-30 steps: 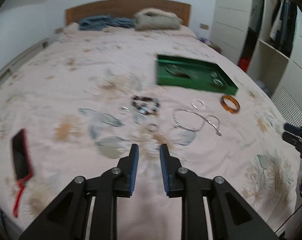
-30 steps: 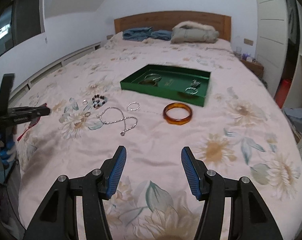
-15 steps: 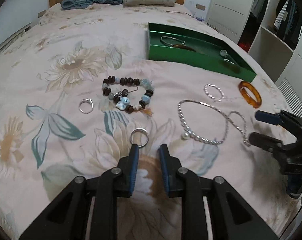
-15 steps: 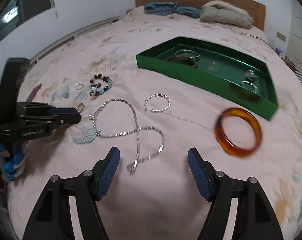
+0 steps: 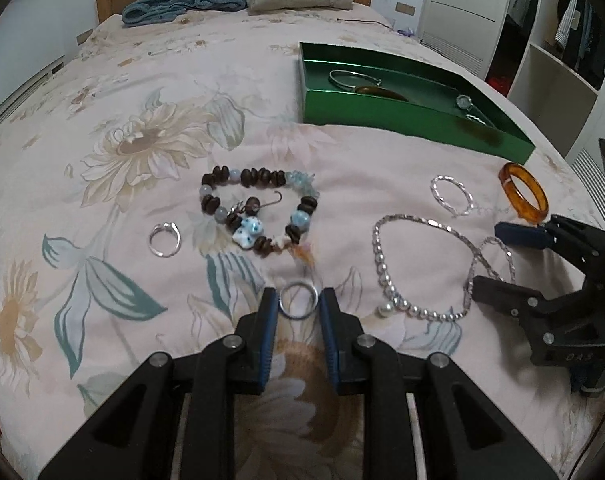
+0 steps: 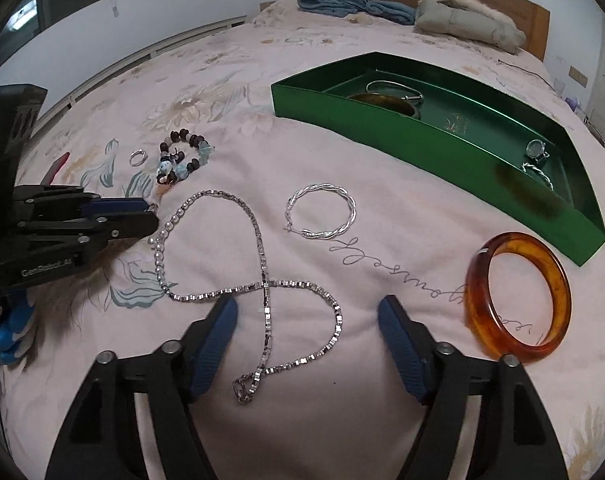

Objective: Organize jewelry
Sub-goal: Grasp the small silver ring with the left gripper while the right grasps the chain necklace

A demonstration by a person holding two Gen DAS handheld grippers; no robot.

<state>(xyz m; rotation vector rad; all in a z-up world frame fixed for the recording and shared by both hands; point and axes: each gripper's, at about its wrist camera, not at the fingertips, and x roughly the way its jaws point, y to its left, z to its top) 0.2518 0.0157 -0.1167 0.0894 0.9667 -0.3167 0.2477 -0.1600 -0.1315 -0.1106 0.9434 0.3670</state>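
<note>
The left gripper [image 5: 298, 304] has its narrow jaws bracketing a plain ring [image 5: 298, 301] ungripped, the right gripper's [image 6: 307, 334] closing jaws straddle the chain necklace [image 6: 258, 264], and beyond, the green tray [image 6: 382, 120] holds only a few pieces.

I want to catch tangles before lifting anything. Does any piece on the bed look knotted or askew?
The silver chain necklace crosses over itself in a loop on the bedspread; whether it's knotted, I cannot tell. Nothing else stands out.
</note>
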